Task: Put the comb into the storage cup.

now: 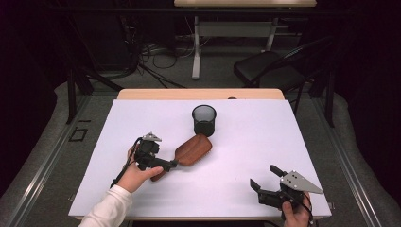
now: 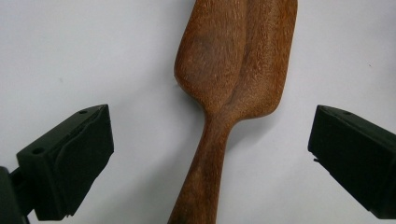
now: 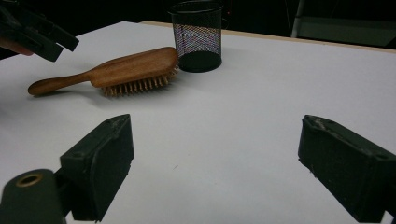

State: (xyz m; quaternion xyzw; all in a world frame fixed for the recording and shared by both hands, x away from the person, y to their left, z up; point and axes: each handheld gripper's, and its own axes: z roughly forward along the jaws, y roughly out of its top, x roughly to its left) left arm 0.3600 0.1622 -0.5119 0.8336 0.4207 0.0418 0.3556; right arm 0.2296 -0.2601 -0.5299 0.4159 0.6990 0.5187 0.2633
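- Hovering over the brush handle, the left gripper has its jaws spread wide, one on each side of the handle and touching nothing; no earlier picture bears on how they got there.
- The left hand comes in from the lower left, wrist level, gripper pointing right along the handle.
- The brush lies bristles down on the counter, its head just beside the mesh cup.
- By my reading the step is either a fresh release or a coming grasp; the next move calls for closing squarely on the narrow handle, or backing away without nudging it.
- The right gripper rests at the near right edge, well apart from the brush, jaws spread and empty.
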